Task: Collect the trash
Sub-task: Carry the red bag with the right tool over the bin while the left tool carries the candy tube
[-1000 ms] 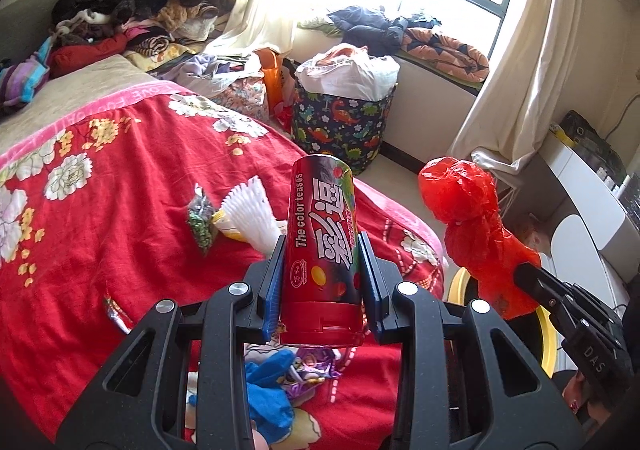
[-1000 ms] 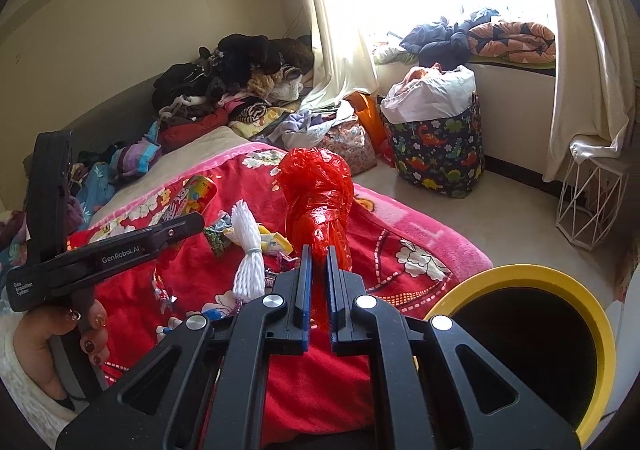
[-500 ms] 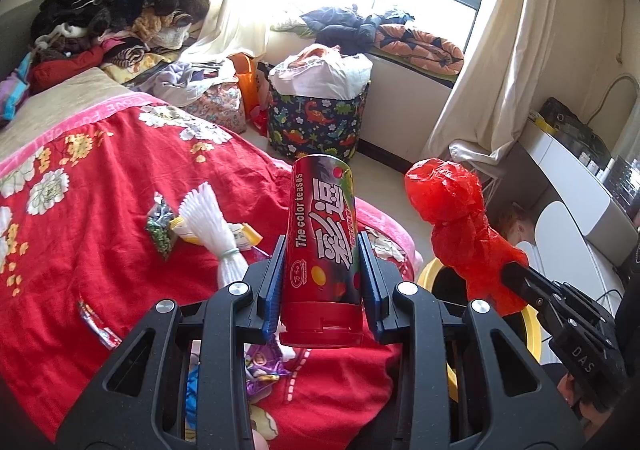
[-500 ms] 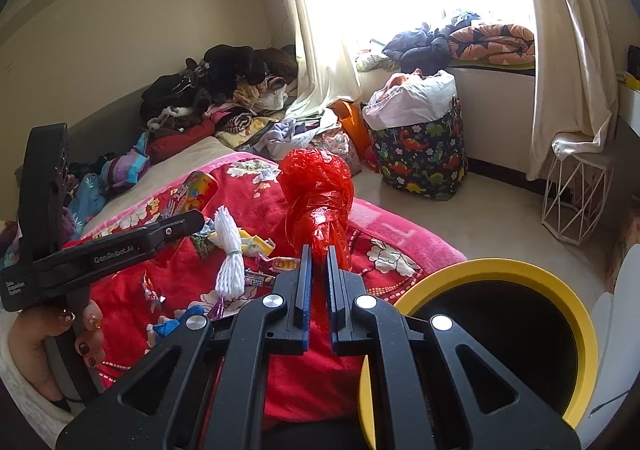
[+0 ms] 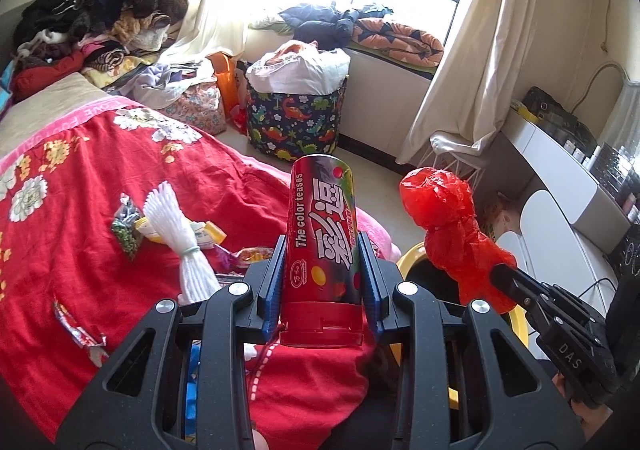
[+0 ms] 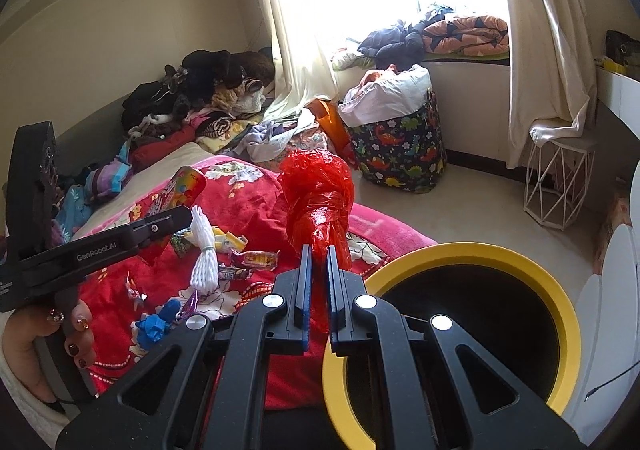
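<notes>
I saw the bed (image 5: 92,209) under its red blanket, wrappers (image 6: 256,260) scattered on it, and the yellow-rimmed bin (image 6: 472,250) just beside its edge. My left gripper (image 5: 322,282) was pinching a red candy tube (image 5: 320,250) upright over the blanket's edge. My right gripper (image 6: 318,282) was clamped on a crumpled red plastic bag (image 6: 316,193), near the bin's rim
</notes>
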A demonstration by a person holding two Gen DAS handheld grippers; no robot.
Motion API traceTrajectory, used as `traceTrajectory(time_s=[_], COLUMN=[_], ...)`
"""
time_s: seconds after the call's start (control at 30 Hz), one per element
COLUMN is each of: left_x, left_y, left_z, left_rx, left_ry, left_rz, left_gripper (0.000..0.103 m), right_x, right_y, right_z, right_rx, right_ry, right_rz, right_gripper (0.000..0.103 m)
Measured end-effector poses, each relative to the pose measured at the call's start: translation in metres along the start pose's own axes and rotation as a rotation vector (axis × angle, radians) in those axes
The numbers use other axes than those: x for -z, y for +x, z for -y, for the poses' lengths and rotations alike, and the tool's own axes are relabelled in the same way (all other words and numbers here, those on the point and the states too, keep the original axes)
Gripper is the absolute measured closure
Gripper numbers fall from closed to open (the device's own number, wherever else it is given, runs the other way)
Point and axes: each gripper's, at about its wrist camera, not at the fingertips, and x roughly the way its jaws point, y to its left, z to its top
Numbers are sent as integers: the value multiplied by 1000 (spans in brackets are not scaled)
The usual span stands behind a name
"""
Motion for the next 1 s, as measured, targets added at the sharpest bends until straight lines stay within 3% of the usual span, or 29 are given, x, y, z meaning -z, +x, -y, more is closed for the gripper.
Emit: traceTrajectory(time_s=[1.0], left_x=[10], left_y=[25], left_z=[58], left_rx=[109], left_ry=[92], left_rz=[-56], left_gripper=[77], right_x=[16], right_y=[-14], right_z=[52], right_rx=[115], right_ry=[110], right_rz=[-16], right_gripper=[96])
